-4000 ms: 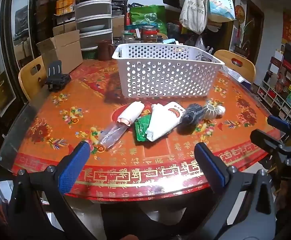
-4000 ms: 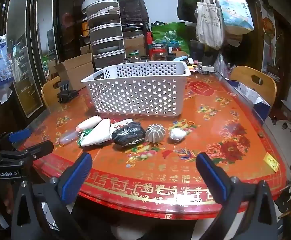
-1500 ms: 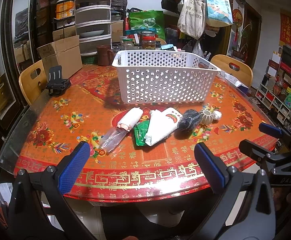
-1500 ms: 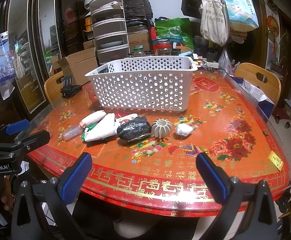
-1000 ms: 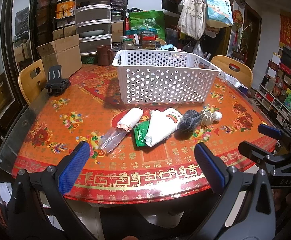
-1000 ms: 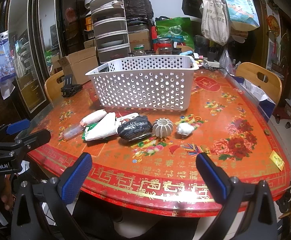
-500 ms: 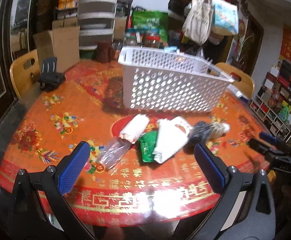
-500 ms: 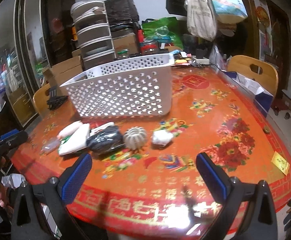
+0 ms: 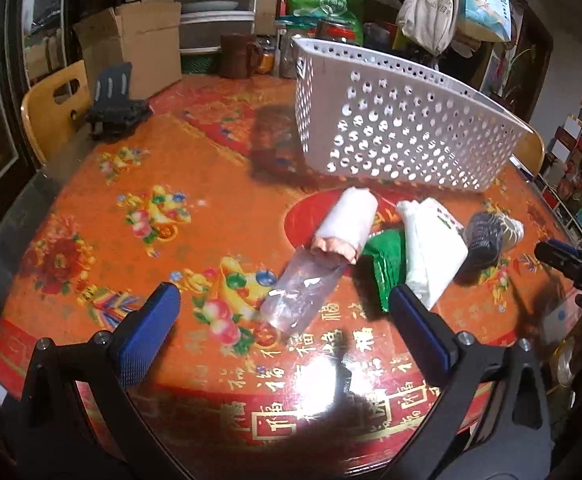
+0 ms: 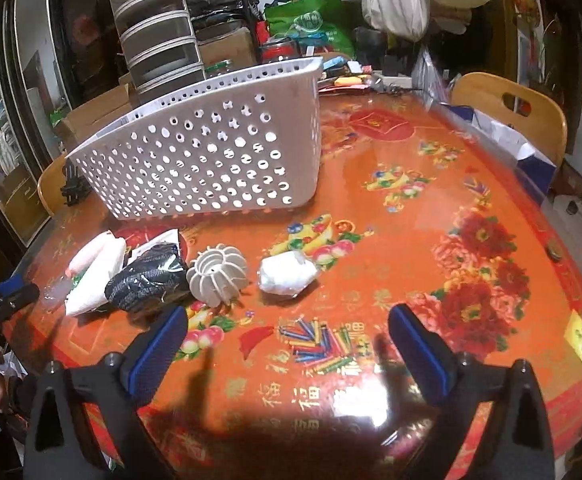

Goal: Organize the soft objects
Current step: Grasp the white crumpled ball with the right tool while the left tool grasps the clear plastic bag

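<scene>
A row of soft items lies in front of a white perforated basket (image 9: 403,136) (image 10: 211,160). From the left: a white and pink roll in a clear bag (image 9: 343,228), a green packet (image 9: 389,260), a white pouch (image 9: 435,248) (image 10: 95,276), a black bundle (image 10: 147,278) (image 9: 481,236), a ribbed grey ball (image 10: 218,274) and a small white wad (image 10: 287,274). My left gripper (image 9: 283,330) is open and empty, just short of the clear bag. My right gripper (image 10: 287,346) is open and empty, just short of the white wad.
The round red patterned table (image 9: 163,216) carries a black phone stand (image 9: 115,110) at the far left. Wooden chairs (image 10: 507,108) stand around it. Boxes, drawers and jars crowd the far edge. A yellow sticker (image 10: 581,338) lies at the right rim.
Both grippers have moved forward and down over the table toward the row of items. Both stay open and empty. The items and basket have not moved.
</scene>
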Available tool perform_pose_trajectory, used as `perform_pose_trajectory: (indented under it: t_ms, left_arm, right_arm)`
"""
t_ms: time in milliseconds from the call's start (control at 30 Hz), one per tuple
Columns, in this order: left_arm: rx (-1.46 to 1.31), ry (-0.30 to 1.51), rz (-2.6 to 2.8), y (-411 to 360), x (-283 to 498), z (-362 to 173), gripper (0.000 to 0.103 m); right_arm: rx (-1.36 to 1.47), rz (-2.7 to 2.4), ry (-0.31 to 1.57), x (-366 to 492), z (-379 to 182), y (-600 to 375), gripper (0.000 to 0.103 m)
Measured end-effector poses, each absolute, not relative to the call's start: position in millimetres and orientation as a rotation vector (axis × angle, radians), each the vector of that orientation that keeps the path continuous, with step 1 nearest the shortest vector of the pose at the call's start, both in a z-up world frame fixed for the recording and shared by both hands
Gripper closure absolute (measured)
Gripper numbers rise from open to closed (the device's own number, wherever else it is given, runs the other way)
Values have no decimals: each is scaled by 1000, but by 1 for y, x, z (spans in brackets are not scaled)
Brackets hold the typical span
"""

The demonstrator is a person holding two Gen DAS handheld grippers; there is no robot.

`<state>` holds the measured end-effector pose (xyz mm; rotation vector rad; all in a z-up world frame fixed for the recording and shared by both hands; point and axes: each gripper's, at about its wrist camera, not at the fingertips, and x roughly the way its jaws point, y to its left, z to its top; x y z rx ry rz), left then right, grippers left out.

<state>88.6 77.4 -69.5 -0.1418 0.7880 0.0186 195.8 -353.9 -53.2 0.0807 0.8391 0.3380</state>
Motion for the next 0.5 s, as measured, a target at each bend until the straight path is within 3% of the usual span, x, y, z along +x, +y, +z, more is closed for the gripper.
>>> perform_pose_trajectory:
  t_ms: [233, 367, 500]
  left_arm:
    - [-122, 786, 7, 77, 95, -81, 2]
    - [-112, 794, 1, 75, 95, -84, 8]
    - [-107, 806, -10, 73, 97, -89, 12]
  right_arm:
    - [63, 339, 860, 205, -57, -344, 18]
    - [61, 326, 863, 212, -57, -345, 29]
    - [60, 319, 864, 218, -57, -347, 34]
